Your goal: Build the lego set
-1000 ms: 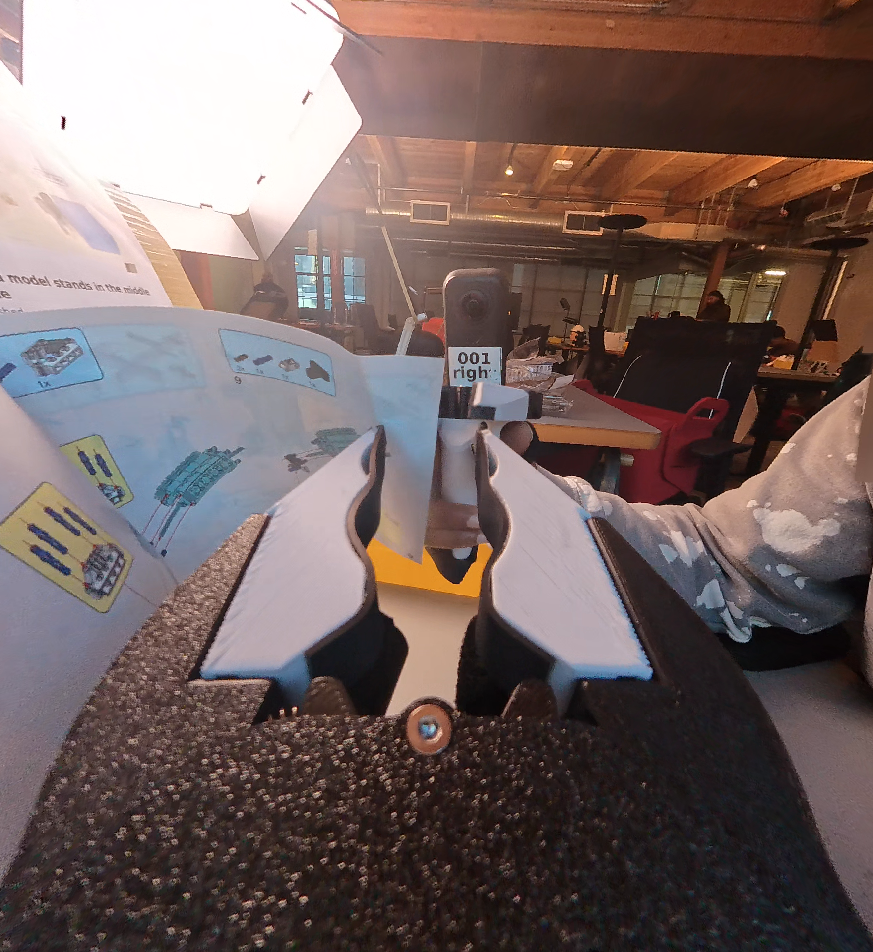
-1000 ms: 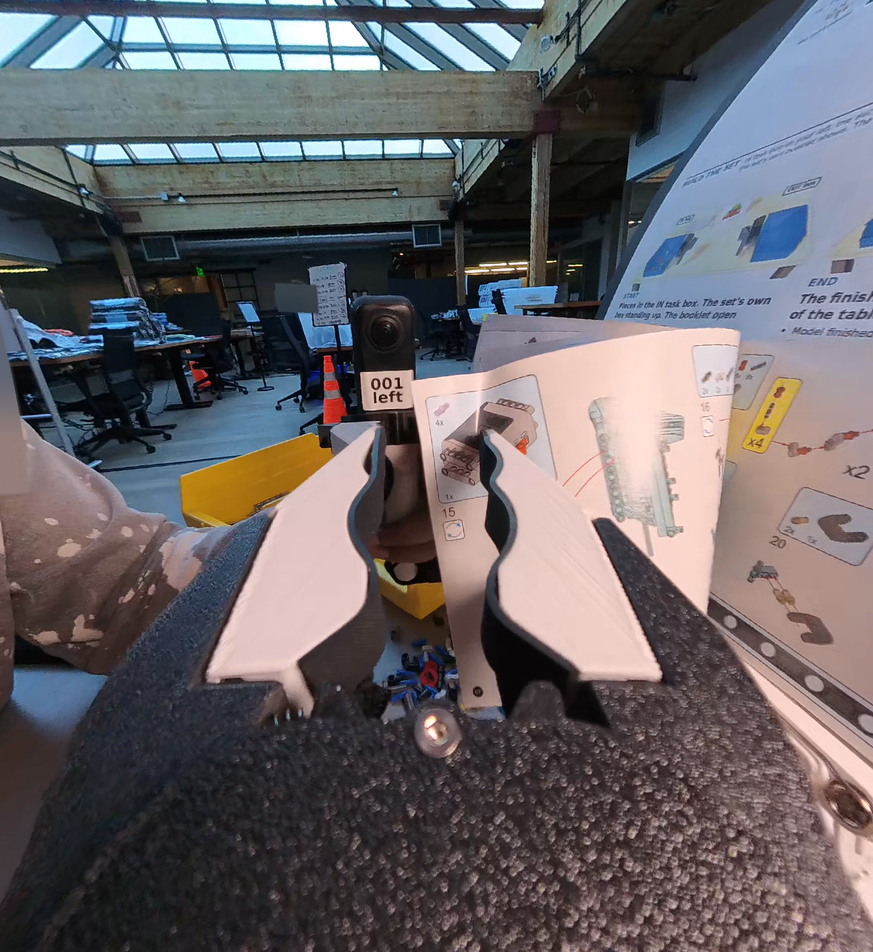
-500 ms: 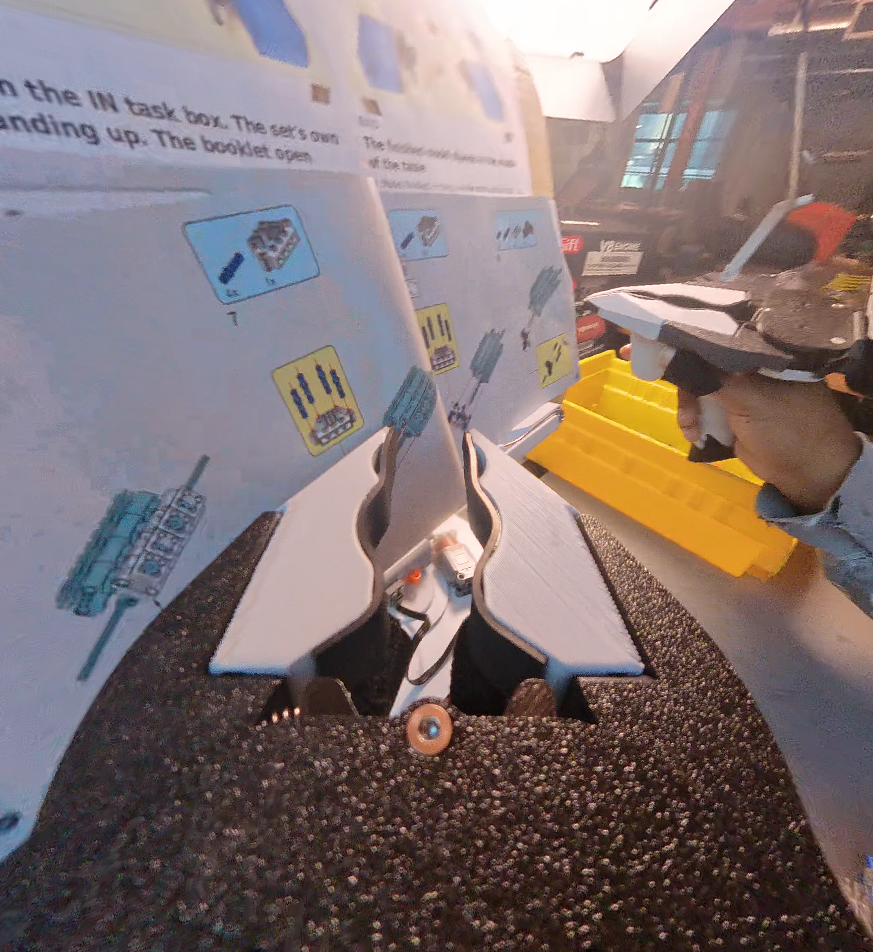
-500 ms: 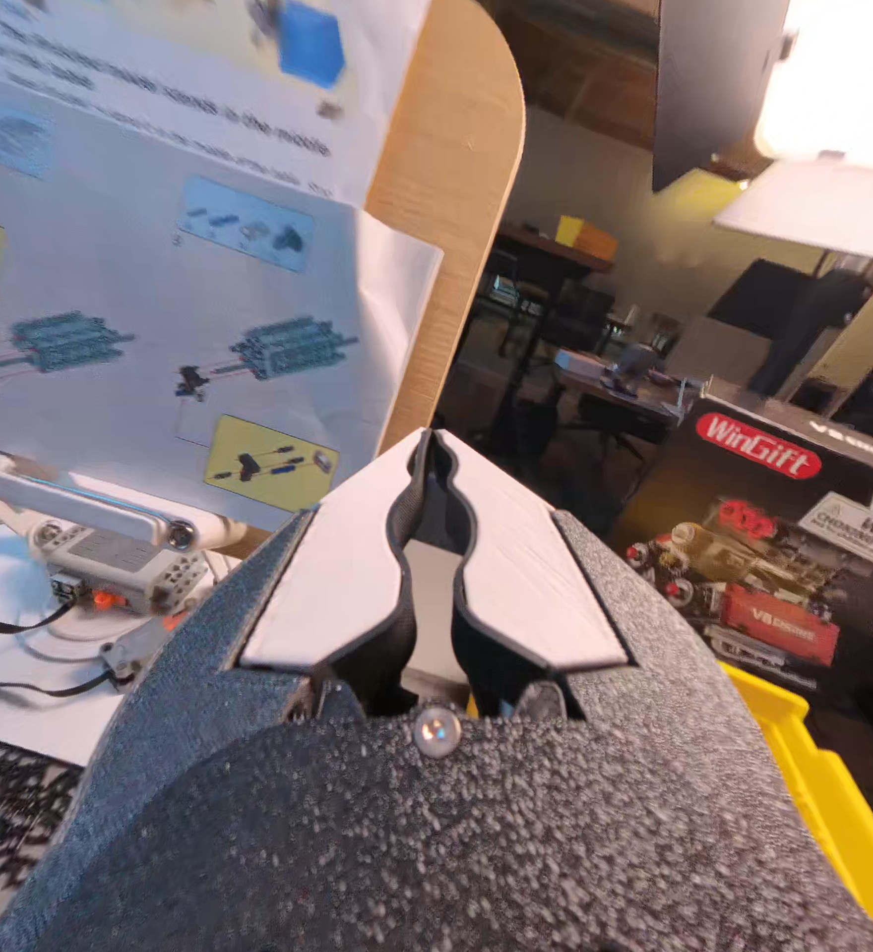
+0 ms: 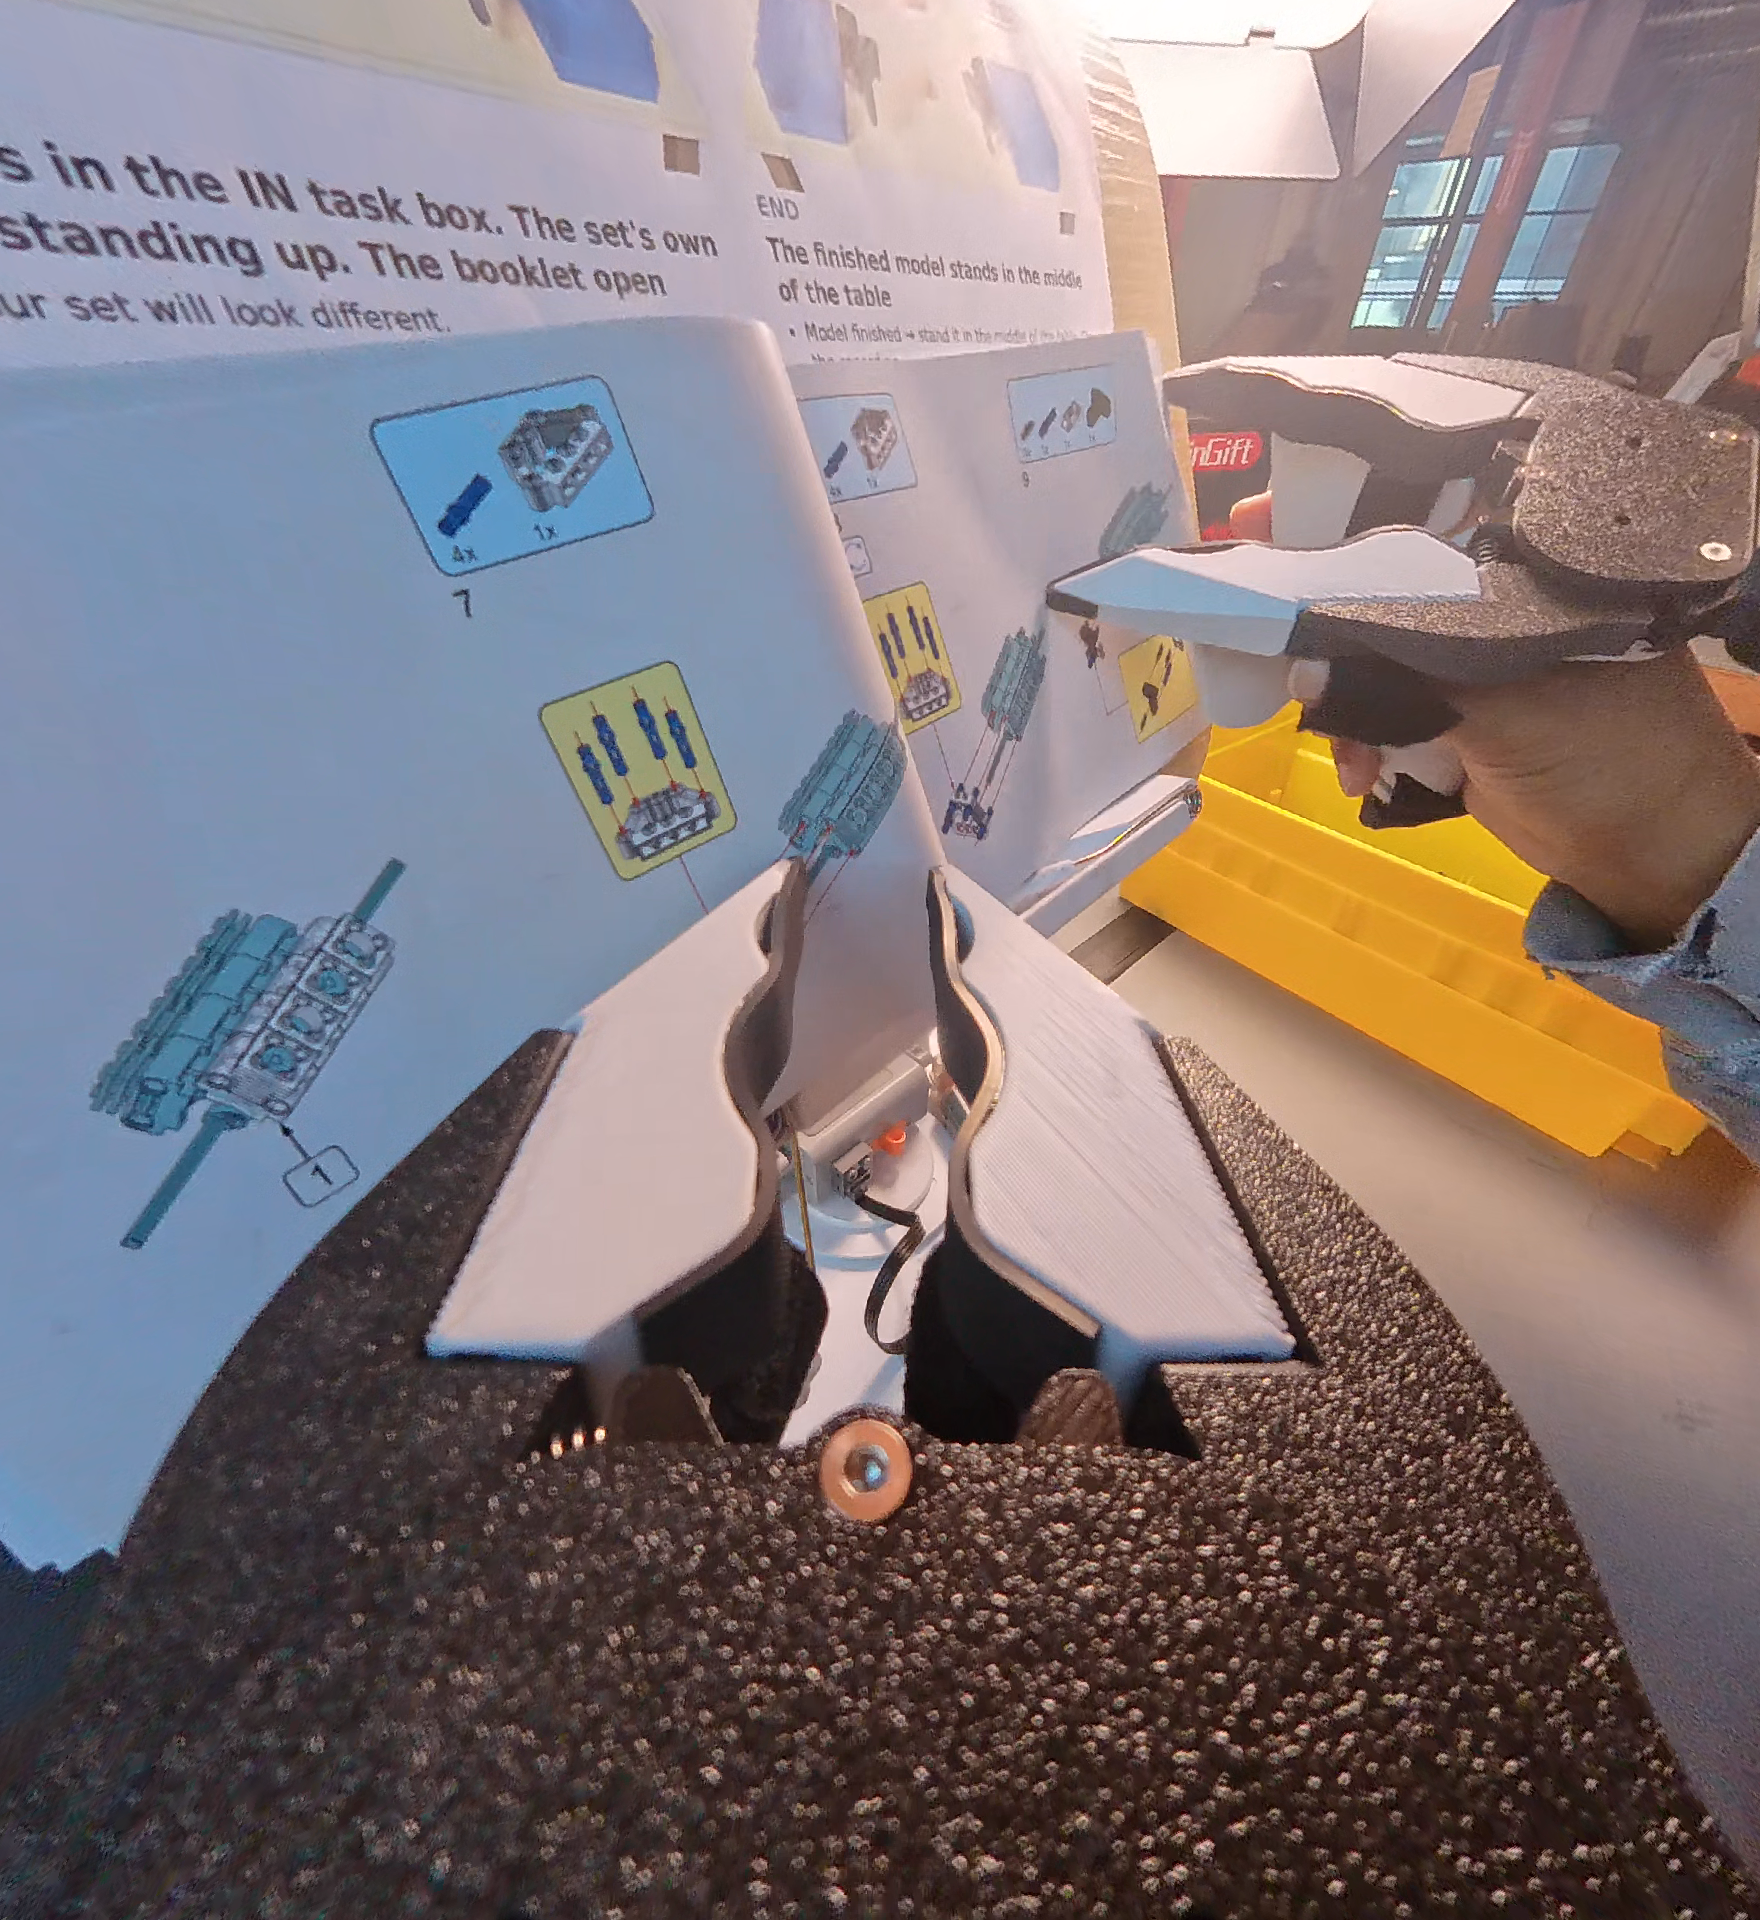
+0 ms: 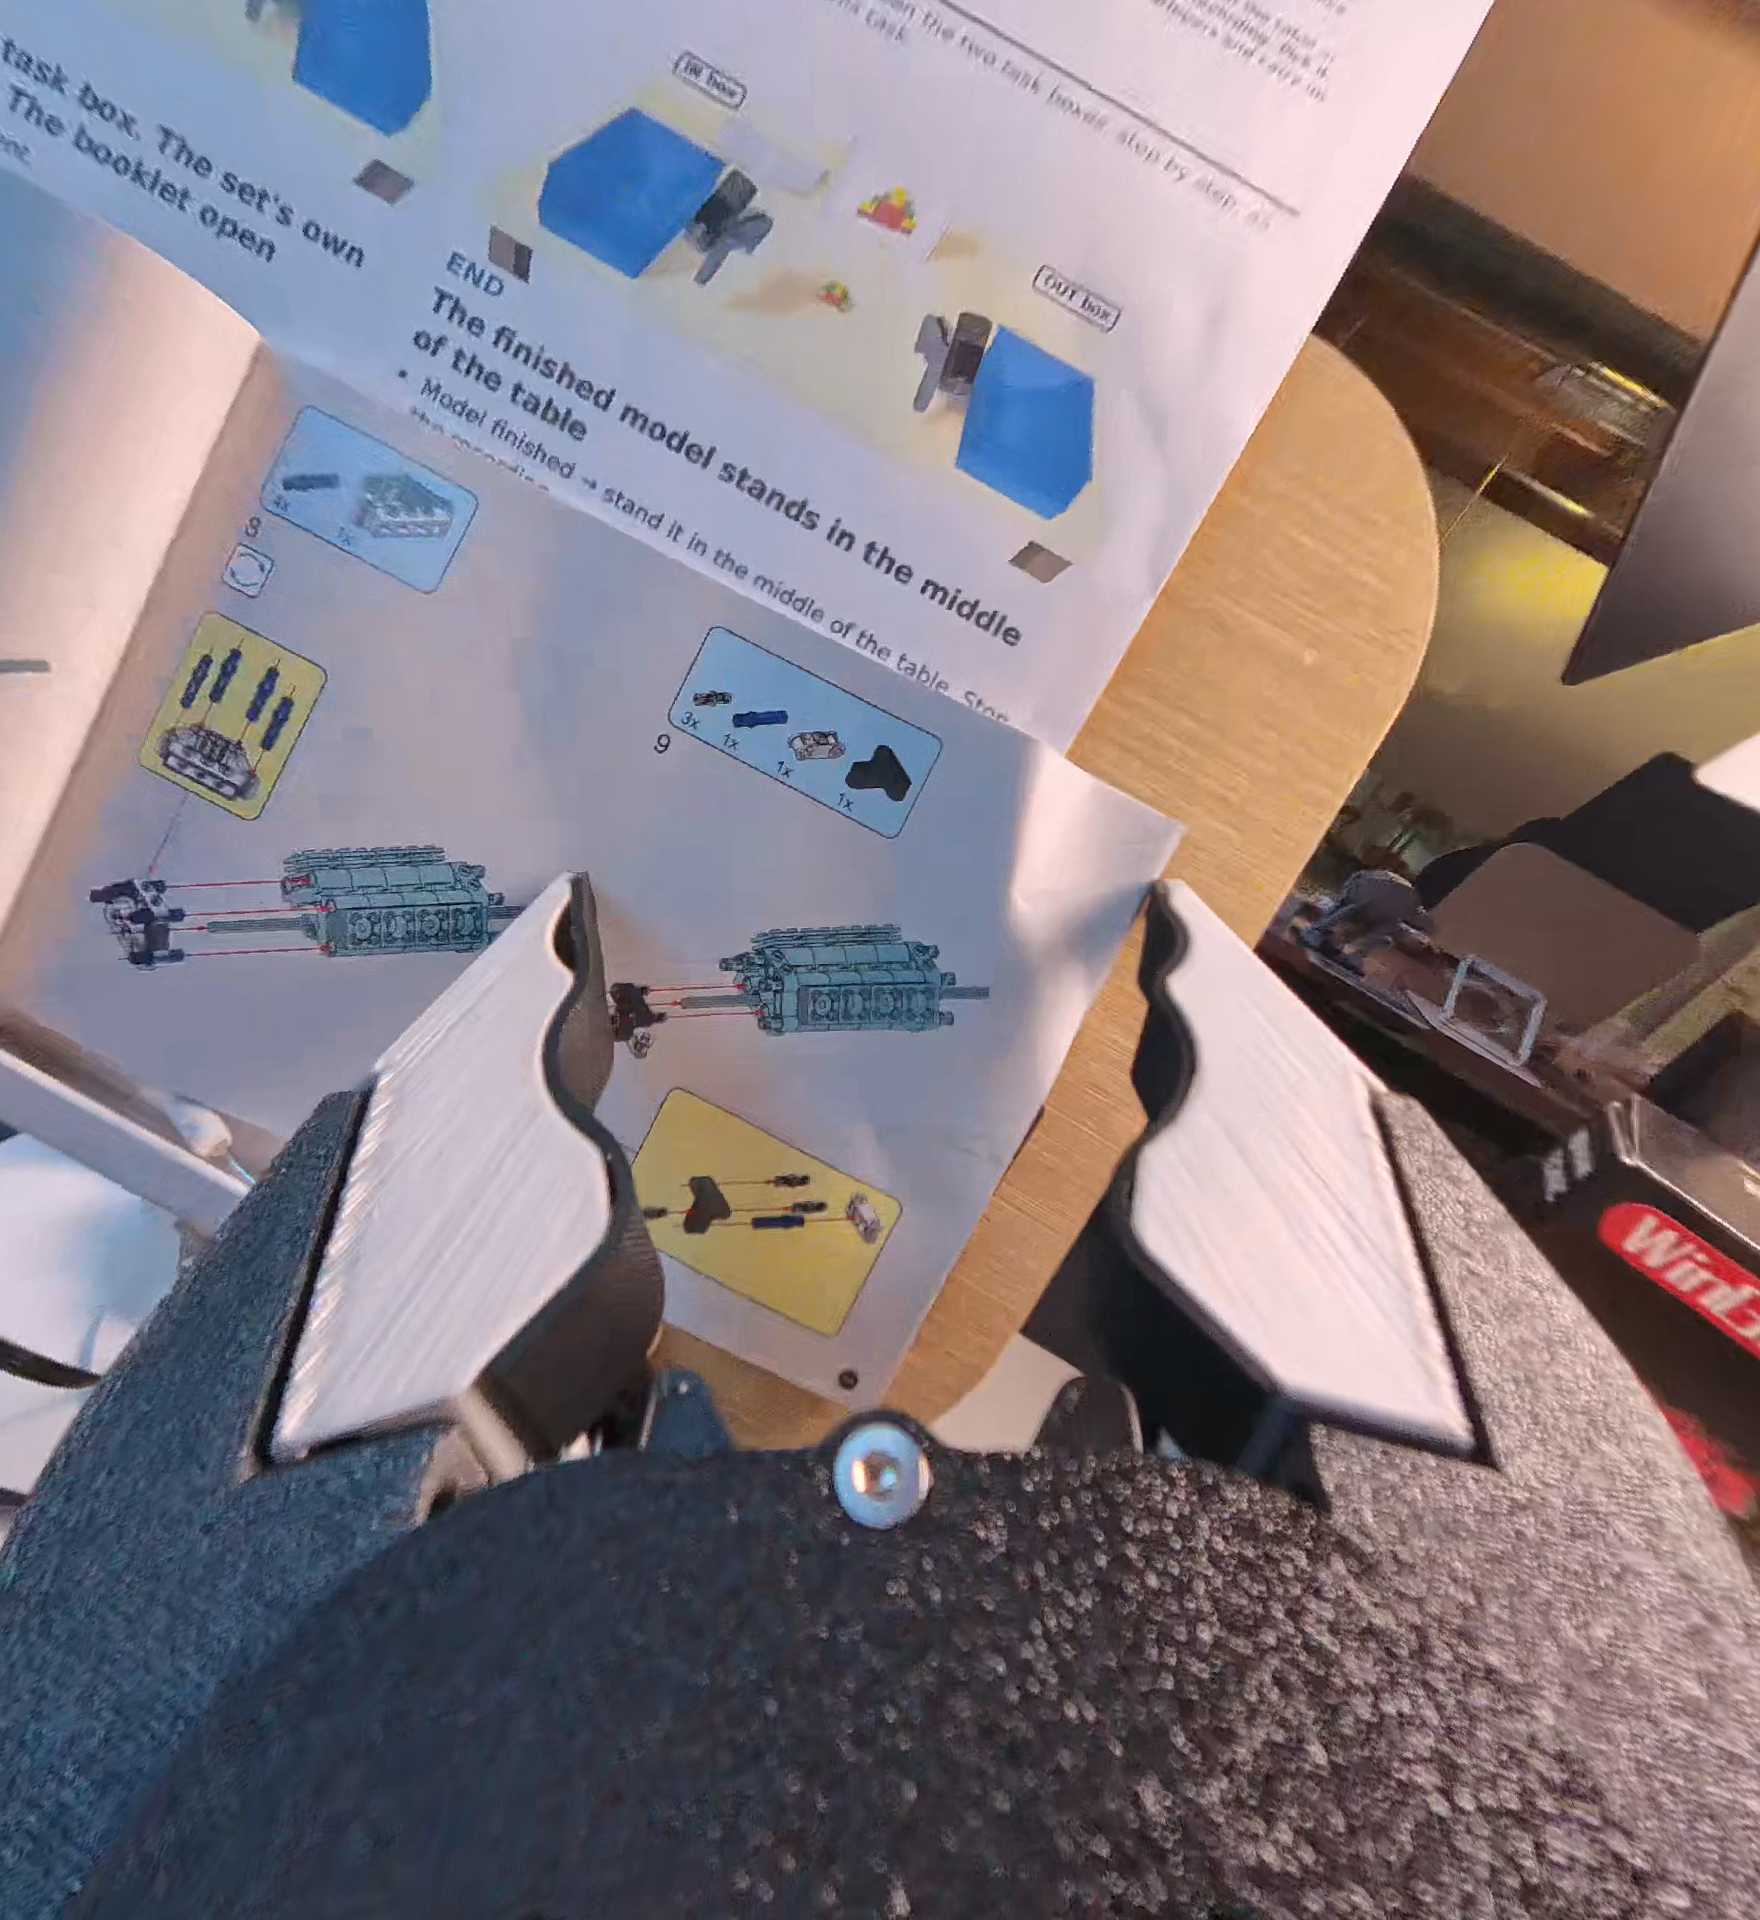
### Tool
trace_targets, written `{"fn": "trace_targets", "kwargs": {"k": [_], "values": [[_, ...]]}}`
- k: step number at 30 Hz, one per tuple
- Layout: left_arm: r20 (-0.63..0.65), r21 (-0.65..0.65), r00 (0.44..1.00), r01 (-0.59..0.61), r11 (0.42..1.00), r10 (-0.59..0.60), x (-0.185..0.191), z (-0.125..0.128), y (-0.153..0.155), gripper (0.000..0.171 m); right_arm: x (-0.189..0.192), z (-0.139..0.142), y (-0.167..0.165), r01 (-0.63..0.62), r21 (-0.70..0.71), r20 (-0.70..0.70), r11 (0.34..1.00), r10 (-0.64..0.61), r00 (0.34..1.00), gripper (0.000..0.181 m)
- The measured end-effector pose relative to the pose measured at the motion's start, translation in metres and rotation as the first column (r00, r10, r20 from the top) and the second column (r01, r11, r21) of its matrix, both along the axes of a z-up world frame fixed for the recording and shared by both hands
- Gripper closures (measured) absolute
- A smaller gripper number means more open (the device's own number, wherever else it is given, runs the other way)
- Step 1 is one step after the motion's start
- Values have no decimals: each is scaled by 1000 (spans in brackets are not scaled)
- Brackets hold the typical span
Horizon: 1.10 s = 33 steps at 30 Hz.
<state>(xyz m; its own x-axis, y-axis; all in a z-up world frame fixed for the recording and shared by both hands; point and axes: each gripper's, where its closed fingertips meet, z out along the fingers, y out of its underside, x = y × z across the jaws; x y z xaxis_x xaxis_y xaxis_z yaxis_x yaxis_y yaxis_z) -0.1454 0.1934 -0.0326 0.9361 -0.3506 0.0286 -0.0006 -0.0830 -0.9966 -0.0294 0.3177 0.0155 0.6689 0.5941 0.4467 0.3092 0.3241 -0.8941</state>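
Pinching a booklet [image 5: 356, 790] page, left claw [image 5: 860, 894] narrow, right claw [image 6: 865, 904] wide before the opposite page.

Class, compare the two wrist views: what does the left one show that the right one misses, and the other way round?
Only the left wrist view shows the yellow bin, the person's hand and the left hand-held gripper with a page between its fingers. Only the right wrist view shows the black and red box. Both show the open booklet and the right hand-held gripper, open.
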Motion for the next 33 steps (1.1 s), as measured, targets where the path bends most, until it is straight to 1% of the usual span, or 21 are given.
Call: {"fn": "trace_targets", "kwargs": {"k": [2,3,5,9,10,11,13,15,16,17,18,20,21,23,25,26,28,30,32,33], "values": [[-4,-5,1000,6,1000,-6,1,-2,-1,150,-4,2,1,8,29,24,1000,-9,1000,89],[-7,-5,1000,11,1000,-11,1,-2,-1,150,-4,2,-3,5,44,20,999,-5,1000,102],[-1,-7,1000,15,1000,-15,0,-3,-1,150,-2,3,-9,21,99,21,995,-23,1000,116],[6,-11,1000,16,1000,-16,0,-3,-1,150,10,3,-11,79,161,37,984,-86,996,125],[3,-14,1000,17,1000,-17,0,-3,-2,150,16,4,-11,101,188,52,977,-113,992,151],[4,-15,1000,17,1000,-17,0,-2,-2,150,21,4,-11,127,226,81,966,-148,986,163],[6,-16,1000,14,1000,-14,0,-2,-2,150,24,-1,-14,135,287,121,948,-175,977,172],[1,-22,1000,13,1000,-13,0,-3,-1,149,22,-13,-16,115,296,187,948,-176,966,178],[0,-23,1000,12,1000,-12,0,-3,-1,149,23,-16,-17,107,290,206,951,-172,963,177],[0,-25,1000,12,1000,-12,0,-3,-2,149,24,-15,-20,96,300,199,949,-161,967,176],[-1,-27,1000,13,1000,-13,0,-3,-2,149,25,-11,-24,88,317,190,944,-154,970,170],[-2,-29,1000,12,1000,-13,0,-3,-2,149,23,-8,-30,63,342,218,938,-145,965,141],[0,-30,1000,13,999,-13,0,-3,-2,149,22,-7,-31,59,347,238,936,-149,960,133],[4,-32,1000,17,999,-17,0,-3,-2,148,20,-2,-34,38,354,261,935,-138,955,124],[3,-34,1000,18,999,-18,0,-3,-2,148,18,13,-37,20,360,256,933,-119,959,123],[2,-35,1000,18,999,-18,0,-3,-2,148,16,22,-37,4,360,259,933,-104,960,119],[2,-36,1000,18,999,-18,0,-3,-2,148,9,31,-35,-40,326,307,945,-66,949,110],[1,-37,1000,18,999,-18,0,-3,-2,148,2,27,-29,-71,289,406,955,-56,912,109],[-1,-38,1000,19,999,-19,0,-3,-2,148,-3,17,-22,-102,314,504,944,-74,861,121],[-2,-39,1000,20,999,-20,0,-3,-2,148,-3,10,-17,-107,318,547,942,-90,832,129]]}}
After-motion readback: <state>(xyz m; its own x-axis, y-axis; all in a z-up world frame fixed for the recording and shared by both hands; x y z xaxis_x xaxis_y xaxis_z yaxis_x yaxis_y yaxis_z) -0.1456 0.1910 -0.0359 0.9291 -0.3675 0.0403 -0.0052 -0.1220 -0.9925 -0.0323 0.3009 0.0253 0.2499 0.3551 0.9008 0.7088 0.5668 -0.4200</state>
